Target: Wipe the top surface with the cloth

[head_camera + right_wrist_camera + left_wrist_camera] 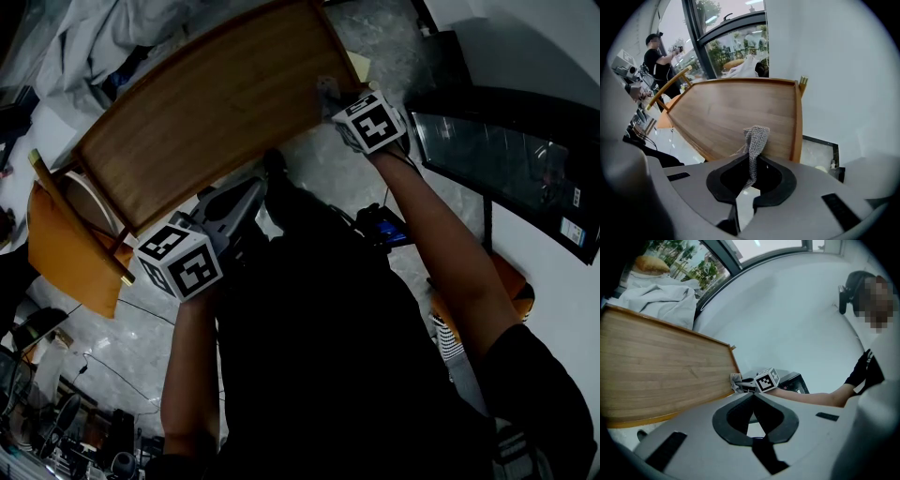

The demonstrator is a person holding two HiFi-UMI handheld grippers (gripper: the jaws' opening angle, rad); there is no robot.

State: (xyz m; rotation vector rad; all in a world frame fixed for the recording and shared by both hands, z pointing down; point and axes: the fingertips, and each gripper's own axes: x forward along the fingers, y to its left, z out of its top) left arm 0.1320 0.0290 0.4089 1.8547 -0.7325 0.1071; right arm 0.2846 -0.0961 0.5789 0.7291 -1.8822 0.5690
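Note:
The wooden table top [211, 108] fills the upper middle of the head view. A grey knitted cloth [756, 138] sticks up between the jaws of my right gripper [754, 161], which is shut on it. The cloth [327, 90] rests at the top's right-hand corner, by the raised rim, in front of my right gripper [334, 97]. In the left gripper view the cloth [736, 381] shows at that corner of the table top [656, 371]. My left gripper [753, 398] is shut on nothing. It hangs off the table's near edge, below the top [270, 173].
An orange chair [66, 246] stands at the table's left end, with a pile of pale fabric [89, 33] beyond. A dark glass-fronted cabinet [511, 164] lines the right. A black box [794, 381] sits on the floor. A person [658, 56] stands far back.

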